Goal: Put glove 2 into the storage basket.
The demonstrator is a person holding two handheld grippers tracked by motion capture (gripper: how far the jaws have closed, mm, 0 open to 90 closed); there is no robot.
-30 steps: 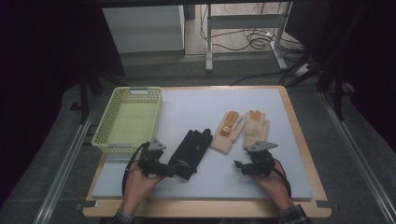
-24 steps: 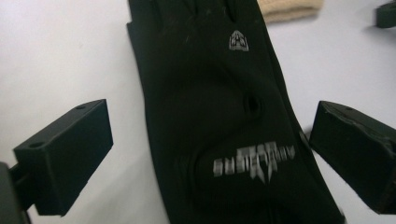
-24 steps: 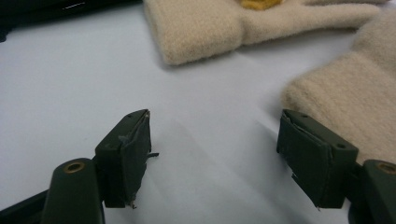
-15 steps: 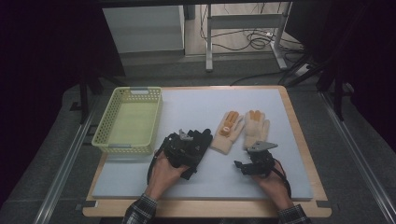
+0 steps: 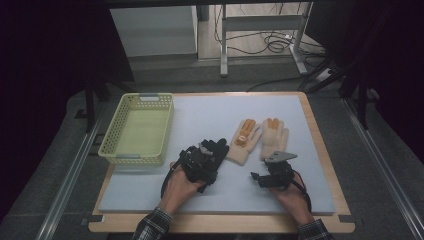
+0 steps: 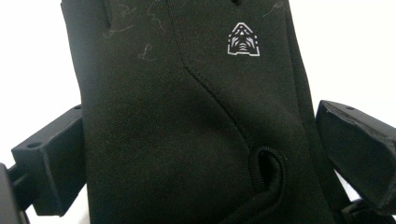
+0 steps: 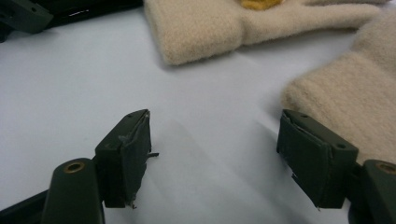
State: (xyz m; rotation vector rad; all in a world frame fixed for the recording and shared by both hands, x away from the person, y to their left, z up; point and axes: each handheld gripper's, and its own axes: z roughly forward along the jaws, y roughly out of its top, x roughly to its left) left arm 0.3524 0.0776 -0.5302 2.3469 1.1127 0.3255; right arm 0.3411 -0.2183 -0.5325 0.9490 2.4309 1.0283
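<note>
The bench (image 5: 320, 200), under its pale mat, carries a yellow basket (image 5: 136, 131) at the left, a black glove (image 5: 216, 148) in the middle and two cream gloves (image 5: 260, 140) just right of it; since a second ago the left gripper (image 5: 199, 161) has slid in from the mat's left part onto the black glove, whose cuff (image 6: 187, 140) lies between jaws standing apart, not visibly pinching. So the pick-up looks imminent, probably bound for the basket; the right gripper (image 7: 215, 154) has kept still, jaws wide and empty, just beside a cream glove.
</note>
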